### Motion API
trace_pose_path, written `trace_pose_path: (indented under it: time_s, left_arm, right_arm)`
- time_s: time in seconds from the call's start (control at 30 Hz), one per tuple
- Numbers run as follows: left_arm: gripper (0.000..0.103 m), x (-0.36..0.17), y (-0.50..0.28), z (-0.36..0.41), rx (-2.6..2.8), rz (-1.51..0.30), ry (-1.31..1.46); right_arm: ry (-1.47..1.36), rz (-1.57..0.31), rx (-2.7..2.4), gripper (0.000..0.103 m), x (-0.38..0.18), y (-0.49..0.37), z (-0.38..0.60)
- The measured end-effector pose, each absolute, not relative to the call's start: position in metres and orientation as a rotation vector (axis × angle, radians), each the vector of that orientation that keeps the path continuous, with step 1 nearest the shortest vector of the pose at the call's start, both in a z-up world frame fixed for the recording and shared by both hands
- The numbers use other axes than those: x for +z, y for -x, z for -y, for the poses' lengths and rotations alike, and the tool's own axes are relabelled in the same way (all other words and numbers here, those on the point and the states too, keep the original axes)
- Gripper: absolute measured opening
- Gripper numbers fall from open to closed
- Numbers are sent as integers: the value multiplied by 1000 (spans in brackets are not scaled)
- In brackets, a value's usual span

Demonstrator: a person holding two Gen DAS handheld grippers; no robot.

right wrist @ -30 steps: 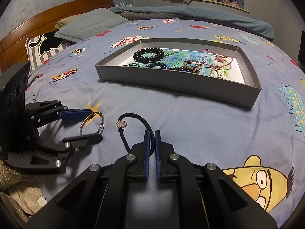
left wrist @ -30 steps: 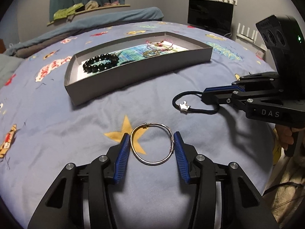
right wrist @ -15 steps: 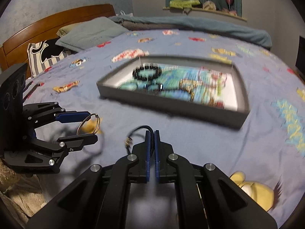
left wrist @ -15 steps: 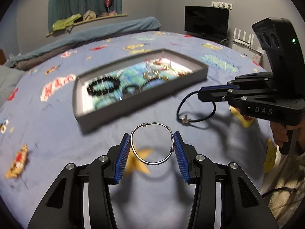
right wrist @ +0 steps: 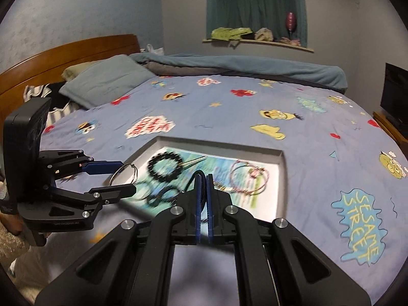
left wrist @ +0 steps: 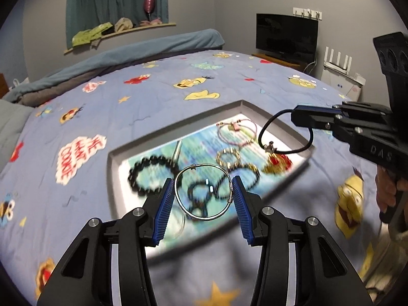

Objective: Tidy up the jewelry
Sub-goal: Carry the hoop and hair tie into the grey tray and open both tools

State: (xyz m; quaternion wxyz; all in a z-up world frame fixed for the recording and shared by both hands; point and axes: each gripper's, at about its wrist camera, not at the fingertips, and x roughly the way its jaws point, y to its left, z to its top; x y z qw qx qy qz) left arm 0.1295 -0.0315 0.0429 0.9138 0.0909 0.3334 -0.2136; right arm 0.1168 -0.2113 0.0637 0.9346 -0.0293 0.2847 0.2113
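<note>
My left gripper [left wrist: 203,196] is shut on a silver bangle [left wrist: 219,211], held in the air over the near part of the grey tray [left wrist: 114,178]. It also shows in the right wrist view [right wrist: 119,178] with the bangle [right wrist: 115,177]. My right gripper [right wrist: 203,182] is shut on a black cord bracelet [left wrist: 285,150] with a small silver charm, which hangs over the tray's right end. The tray [right wrist: 279,178] holds a black bead bracelet [left wrist: 150,176], a pink one [left wrist: 238,134] and gold ones [left wrist: 228,156].
The tray lies on a blue Sesame Street bedspread [right wrist: 280,107]. A pillow [right wrist: 102,81] and wooden headboard [right wrist: 63,53] are at the far left. A TV [left wrist: 287,38] stands beyond the bed.
Both grippers have lifted their bracelets off the bedspread and moved forward and up to hang over the tray. The view is blurred by motion.
</note>
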Motion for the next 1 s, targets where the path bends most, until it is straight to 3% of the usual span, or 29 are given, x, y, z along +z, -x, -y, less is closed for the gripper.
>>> trace_pose_path:
  time_s: [0.47,1.0]
  left_arm:
    - [48,5,-228,67,-468,-864,-177]
    - [50,-7,-243,81,-475,-910,-216]
  right_arm:
    - [-31,-709,371,4,19,-217,218]
    - [-19,-746,320,5,4,-223,222]
